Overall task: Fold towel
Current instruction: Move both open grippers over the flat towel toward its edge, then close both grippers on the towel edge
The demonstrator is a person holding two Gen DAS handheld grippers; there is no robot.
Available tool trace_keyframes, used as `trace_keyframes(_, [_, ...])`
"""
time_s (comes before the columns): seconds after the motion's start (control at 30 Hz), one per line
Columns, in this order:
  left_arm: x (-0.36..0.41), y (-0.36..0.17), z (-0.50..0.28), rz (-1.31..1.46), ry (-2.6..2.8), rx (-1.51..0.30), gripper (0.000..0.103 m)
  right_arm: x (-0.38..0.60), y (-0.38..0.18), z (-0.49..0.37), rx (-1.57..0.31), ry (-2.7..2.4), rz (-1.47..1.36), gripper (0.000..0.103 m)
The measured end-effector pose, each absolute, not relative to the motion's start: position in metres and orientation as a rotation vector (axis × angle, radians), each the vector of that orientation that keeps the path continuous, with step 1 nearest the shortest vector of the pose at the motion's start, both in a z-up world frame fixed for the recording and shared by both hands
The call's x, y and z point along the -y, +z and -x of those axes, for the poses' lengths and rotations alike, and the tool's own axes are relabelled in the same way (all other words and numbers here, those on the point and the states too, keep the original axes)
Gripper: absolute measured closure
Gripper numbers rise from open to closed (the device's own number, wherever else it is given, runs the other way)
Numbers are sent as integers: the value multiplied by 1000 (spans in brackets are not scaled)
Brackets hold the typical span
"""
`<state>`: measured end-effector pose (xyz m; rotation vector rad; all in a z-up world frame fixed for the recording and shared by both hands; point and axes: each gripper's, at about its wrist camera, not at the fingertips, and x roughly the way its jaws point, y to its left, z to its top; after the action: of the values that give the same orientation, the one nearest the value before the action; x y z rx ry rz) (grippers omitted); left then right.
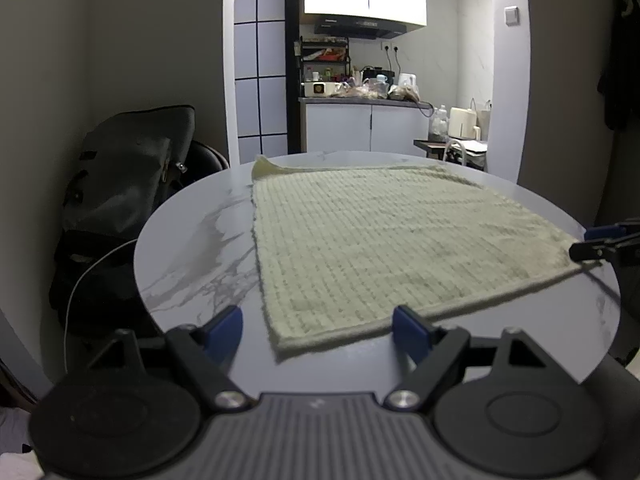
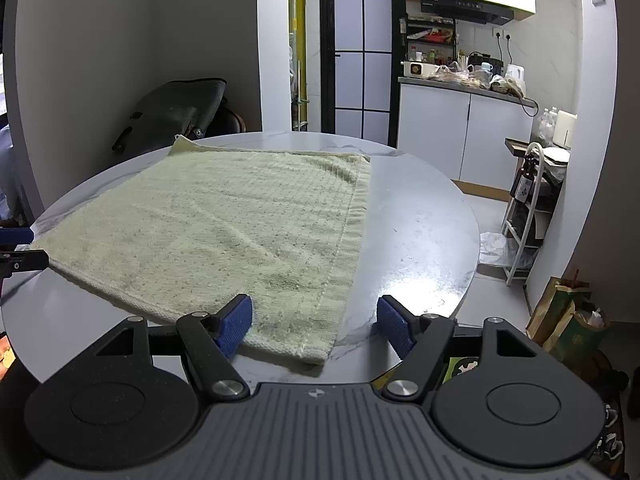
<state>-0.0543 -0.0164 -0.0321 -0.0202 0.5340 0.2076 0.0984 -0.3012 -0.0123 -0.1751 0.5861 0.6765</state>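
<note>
A pale green waffle-weave towel (image 1: 372,240) lies spread flat on a round marble-look table (image 1: 192,256); its far left corner curls up. My left gripper (image 1: 318,326) stands open just over the towel's near left corner, blue pads on either side, not touching it. In the right wrist view the same towel (image 2: 224,232) reaches toward me, and my right gripper (image 2: 314,322) is open with the near right corner lying between its blue pads (image 2: 236,322). Each gripper shows at the edge of the other's view, the right gripper (image 1: 600,240) and the left gripper (image 2: 16,248).
A dark bag (image 1: 128,176) leans on a chair beyond the table's left side. A kitchen counter (image 1: 360,96) with clutter stands behind. To the right are a white rack (image 2: 528,216) and paper bags (image 2: 568,316) on the floor. Bare tabletop (image 2: 420,240) lies right of the towel.
</note>
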Motion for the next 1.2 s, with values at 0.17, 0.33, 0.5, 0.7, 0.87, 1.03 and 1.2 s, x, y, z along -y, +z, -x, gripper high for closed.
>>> trace_keyframes(0.17, [17,-32,55,14,196,-529,22,301,-12,-98,-582,686,176,29])
trace_keyframes(0.33, [19,-32,56,8,177,-523,29,301,-12,-97,-578,695,177,29])
trace_keyframes(0.5, [18,-32,57,2,165,-522,30,300,-12,-97,-574,704,178,33])
trace_keyframes(0.7, [16,-32,58,-1,154,-528,32,300,-12,-96,-570,715,180,42])
trace_keyframes(0.87, [13,-31,60,1,152,-526,48,300,-12,-96,-566,724,181,48])
trace_keyframes(1.03, [14,-30,58,3,150,-526,55,300,-13,-95,-562,734,182,52])
trace_keyframes(1.2, [16,-30,56,7,158,-528,67,299,-13,-94,-558,743,183,61])
